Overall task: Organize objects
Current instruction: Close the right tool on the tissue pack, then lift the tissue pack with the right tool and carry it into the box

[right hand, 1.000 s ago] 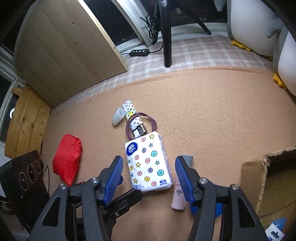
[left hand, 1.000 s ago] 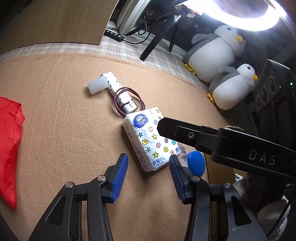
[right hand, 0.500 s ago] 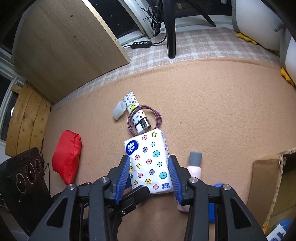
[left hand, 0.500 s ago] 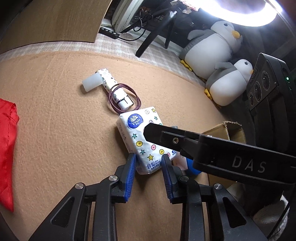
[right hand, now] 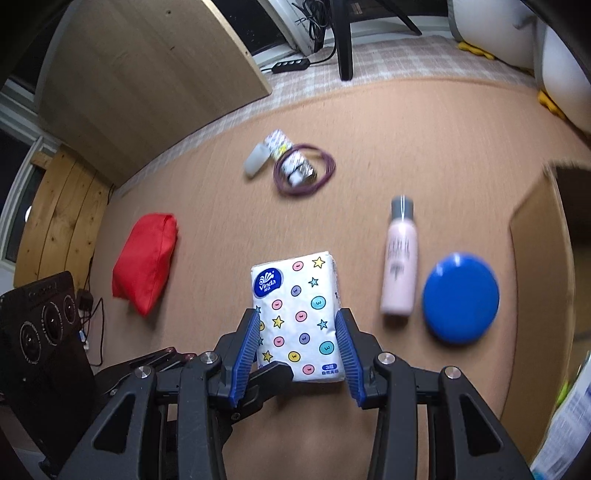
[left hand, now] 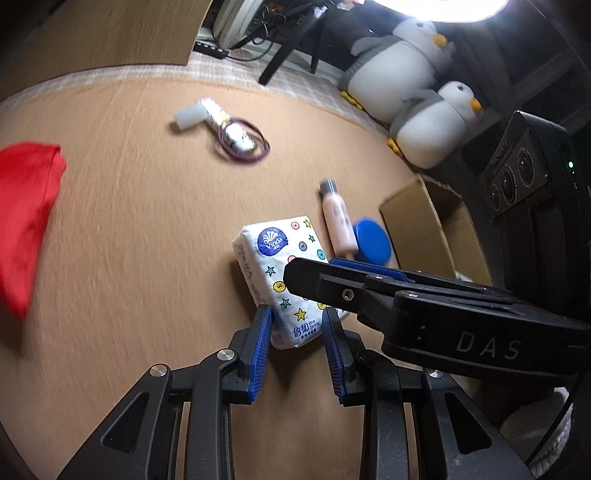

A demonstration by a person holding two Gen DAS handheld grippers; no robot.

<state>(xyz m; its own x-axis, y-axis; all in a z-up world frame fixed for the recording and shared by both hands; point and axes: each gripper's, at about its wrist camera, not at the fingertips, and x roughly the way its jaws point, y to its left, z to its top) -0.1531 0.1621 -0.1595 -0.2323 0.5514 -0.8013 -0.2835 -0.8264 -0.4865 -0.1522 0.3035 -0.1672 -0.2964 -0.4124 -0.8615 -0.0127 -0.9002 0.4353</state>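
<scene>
Both grippers clamped on tissue pack [right hand: 295, 295], left gripper [left hand: 295, 343], right gripper [right hand: 298, 347], penguin plushies [left hand: 410, 74] only in left view, blue lid [right hand: 461, 297] fully shown in right view.

A tan carpet [right hand: 424, 140] covers the floor, and past its far edge runs a strip of pale checked flooring [right hand: 388, 66]. At 11 o'clock in the right wrist view a light wooden board [right hand: 147, 74] leans upright, with slatted wooden planks [right hand: 55, 221] at 9 o'clock beside it. A black power strip [right hand: 291, 65] lies on the checked strip near 12 o'clock, its cable running toward a tangle of wires, and a black stand leg [right hand: 343, 40] rises just beside it. In the left wrist view two plush penguins [left hand: 406, 62] sit at 1 o'clock, the smaller one [left hand: 439, 122] in front, under a bright ring light [left hand: 443, 5] at the top edge.
</scene>
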